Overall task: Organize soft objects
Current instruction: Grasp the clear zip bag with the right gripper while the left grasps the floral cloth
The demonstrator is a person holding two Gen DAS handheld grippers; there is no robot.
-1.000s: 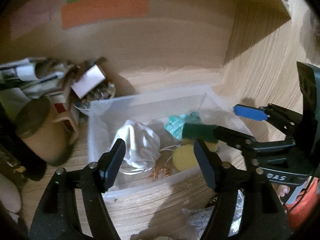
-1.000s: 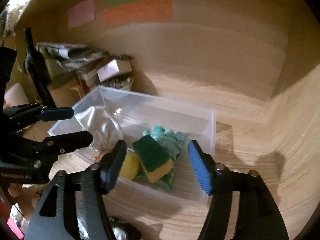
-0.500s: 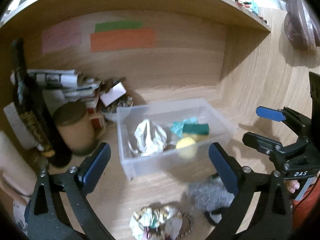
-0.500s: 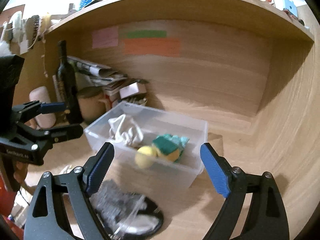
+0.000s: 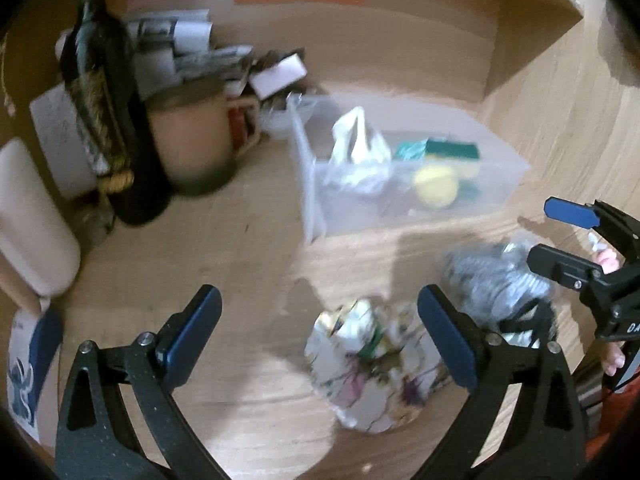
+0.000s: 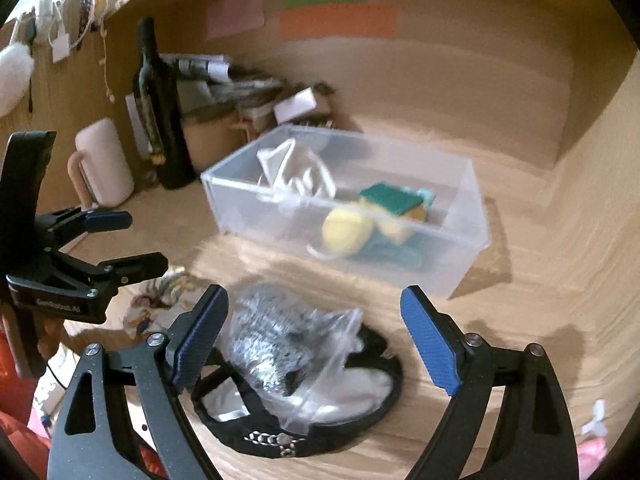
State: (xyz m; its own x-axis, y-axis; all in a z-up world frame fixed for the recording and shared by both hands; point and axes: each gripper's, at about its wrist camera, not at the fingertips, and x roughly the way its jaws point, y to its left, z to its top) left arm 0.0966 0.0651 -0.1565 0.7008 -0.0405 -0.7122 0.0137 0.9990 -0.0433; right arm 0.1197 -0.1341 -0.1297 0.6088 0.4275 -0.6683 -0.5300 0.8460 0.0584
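A clear plastic bin (image 5: 316, 200) (image 6: 472, 216) on the wooden desk holds a white cloth (image 5: 360, 148) (image 6: 296, 176), a yellow ball (image 5: 436, 188) (image 6: 346, 230), a green-topped sponge (image 5: 452, 148) (image 6: 392, 200) and a teal cloth. In front of it lie a floral fabric piece (image 5: 372, 364) (image 6: 152, 304) and a grey fuzzy item in a clear bag (image 5: 496, 280) (image 6: 276, 344) on a black cap (image 6: 360, 412). My left gripper (image 5: 320, 336) is open above the floral fabric. My right gripper (image 6: 312, 336) is open above the bagged item.
A dark wine bottle (image 5: 104, 100) (image 6: 160, 104), a tan mug (image 5: 192, 140), a cream jug (image 6: 104, 160), papers and small boxes crowd the back left. The desk's back wall carries coloured sticky notes (image 6: 336, 20). The side wall rises at right.
Both grippers have pulled back from the bin and dropped toward the desk front. The floral fabric and the bagged grey item are now close under the fingers.
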